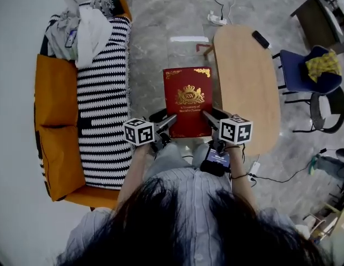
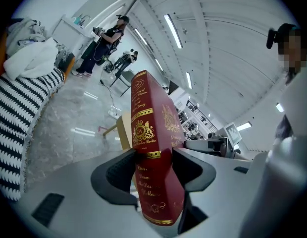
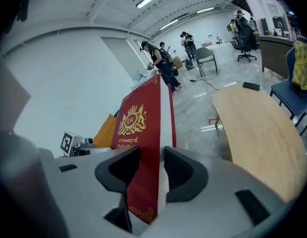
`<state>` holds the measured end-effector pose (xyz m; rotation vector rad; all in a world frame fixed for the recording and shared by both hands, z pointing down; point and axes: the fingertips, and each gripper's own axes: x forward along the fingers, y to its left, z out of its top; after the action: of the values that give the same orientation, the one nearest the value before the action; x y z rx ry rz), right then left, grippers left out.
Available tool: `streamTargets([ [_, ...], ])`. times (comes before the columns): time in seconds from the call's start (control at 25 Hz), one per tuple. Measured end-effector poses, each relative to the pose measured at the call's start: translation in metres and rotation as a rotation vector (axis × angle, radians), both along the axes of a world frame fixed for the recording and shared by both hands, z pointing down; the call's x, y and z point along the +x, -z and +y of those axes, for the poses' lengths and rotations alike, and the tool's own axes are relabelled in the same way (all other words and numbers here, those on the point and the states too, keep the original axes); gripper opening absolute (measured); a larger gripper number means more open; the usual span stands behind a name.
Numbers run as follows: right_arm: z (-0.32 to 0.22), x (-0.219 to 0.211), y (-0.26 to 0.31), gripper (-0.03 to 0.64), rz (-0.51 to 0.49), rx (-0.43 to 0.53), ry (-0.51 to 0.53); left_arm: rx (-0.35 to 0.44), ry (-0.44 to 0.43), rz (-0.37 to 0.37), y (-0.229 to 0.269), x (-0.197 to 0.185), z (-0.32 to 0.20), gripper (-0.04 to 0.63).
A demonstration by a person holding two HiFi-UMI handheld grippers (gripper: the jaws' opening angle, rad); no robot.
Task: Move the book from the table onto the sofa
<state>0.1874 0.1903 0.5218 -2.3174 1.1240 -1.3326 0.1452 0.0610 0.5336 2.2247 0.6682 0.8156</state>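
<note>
Transfer stage. The fingers of your left gripper (image 1: 170,121) and right gripper (image 1: 207,117) clamp the near corners of the red book (image 1: 187,101), which hangs over the floor (image 1: 155,49) between bench (image 1: 247,76) and sofa (image 1: 55,93). Next, swing it left above the striped seat (image 1: 102,93), lower it flat, then release.

- Illumination bright and even; ceiling strip lights (image 2: 172,29) high above the left gripper (image 2: 154,155) supply it.
- Glare streaks lie on the polished floor (image 2: 84,131) ahead of its jaws.
- Gripper views bend strongly and darken at the corners; shadows soft, focus acceptable.
</note>
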Motion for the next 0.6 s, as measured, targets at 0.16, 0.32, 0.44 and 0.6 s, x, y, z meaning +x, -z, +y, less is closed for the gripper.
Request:
streamTargets([
  [0.16,-0.039,-0.007,0.004,0.166,0.006,-0.001,0.059,-0.001,0.057,0.004,0.004,-0.016,-0.036,0.241],
  [0.32,-0.079,-0.013,0.010,0.166,0.019,0.008,0.134,-0.003,0.136,0.015,0.009,-0.033,-0.072,0.241],
  [0.44,-0.131,-0.022,0.006,0.167,0.027,-0.001,0.208,0.010,0.187,0.020,0.006,-0.050,-0.119,0.241],
  [0.6,-0.173,-0.036,0.006,0.166,0.034,-0.015,0.321,0.037,0.270,0.024,0.007,-0.074,-0.154,0.241],
])
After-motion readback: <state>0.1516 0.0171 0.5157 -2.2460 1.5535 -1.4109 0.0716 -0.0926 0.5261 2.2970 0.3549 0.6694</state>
